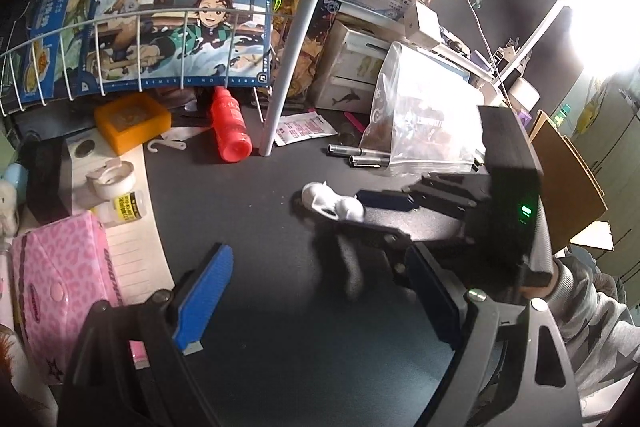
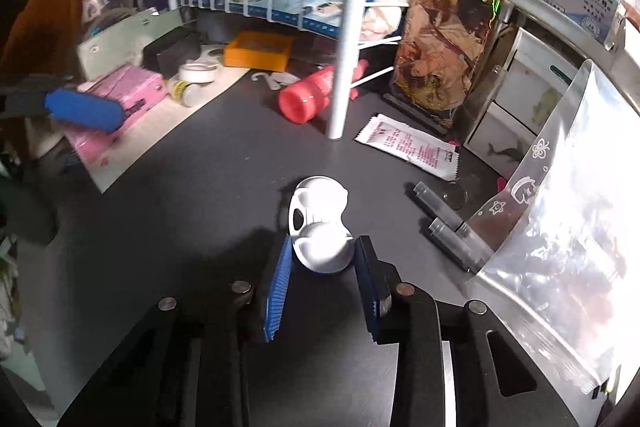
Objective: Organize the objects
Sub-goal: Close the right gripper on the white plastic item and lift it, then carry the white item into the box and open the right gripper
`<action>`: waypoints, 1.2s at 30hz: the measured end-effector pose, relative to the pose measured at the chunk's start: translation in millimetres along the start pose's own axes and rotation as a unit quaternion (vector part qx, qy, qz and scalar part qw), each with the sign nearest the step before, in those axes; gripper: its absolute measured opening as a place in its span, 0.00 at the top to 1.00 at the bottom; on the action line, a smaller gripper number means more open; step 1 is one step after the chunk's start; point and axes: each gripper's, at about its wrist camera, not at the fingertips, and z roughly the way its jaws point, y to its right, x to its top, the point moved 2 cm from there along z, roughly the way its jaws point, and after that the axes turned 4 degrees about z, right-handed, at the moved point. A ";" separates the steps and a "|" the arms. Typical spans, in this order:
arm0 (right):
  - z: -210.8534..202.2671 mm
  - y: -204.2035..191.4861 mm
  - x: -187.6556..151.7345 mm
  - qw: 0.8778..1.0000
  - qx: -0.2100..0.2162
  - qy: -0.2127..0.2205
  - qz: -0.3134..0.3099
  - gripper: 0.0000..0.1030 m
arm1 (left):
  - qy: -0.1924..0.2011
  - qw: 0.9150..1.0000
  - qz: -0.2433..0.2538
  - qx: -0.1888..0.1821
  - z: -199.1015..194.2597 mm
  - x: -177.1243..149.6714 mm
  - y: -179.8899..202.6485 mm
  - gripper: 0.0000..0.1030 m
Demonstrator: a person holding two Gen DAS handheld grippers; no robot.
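In the middle of the dark tabletop lies a small white plastic piece, shaped like two rounded lobes joined at a narrow waist, with an oval hole in the lobe farther from the right gripper. Its long axis runs away from that gripper toward the white pole and the back edge of the tabletop, with the holed lobe pointing that way. The right gripper has closed on the nearer lobe: its two blue pads sit against either side of it, and the piece rests on the tabletop between them. From the left wrist view the same white piece shows at the tips of the right gripper, which reaches in from the right side, a sleeve in grey pattern behind it. The left gripper hangs over bare tabletop nearer the front edge, its jaws spread wide with nothing between them, well apart from the piece. Toward the back edge a red bottle lies on its side just beside the pole's foot, an orange box behind it. A white sachet lies flat to the right of the pole, and two grey tubes lie half under a clear plastic bag near the right edge. A pink case sits at the left edge.
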 end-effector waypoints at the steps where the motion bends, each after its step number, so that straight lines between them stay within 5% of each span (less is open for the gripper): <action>1: -4.4 -1.6 -0.8 1.000 0.006 0.002 -0.001 0.74 | 0.001 1.000 0.000 -0.001 -1.1 -0.2 1.5 0.16; 8: -57.8 -25.4 -10.1 0.999 0.021 0.039 -0.028 0.74 | 0.013 1.000 0.012 -0.017 -10.0 0.2 19.7 0.17; 17: -132.9 -54.7 -13.6 0.993 0.016 0.099 -0.063 0.74 | 0.044 0.997 0.031 -0.053 -31.6 8.0 53.8 0.29; 22: -175.2 -60.8 -16.6 0.988 -0.004 0.137 -0.072 0.74 | 0.077 0.992 0.043 -0.093 -53.3 20.1 76.4 0.42; 36: -251.8 -35.8 -33.8 0.973 -0.088 0.207 -0.057 0.74 | 0.096 0.977 0.106 -0.158 -60.6 63.7 162.4 0.49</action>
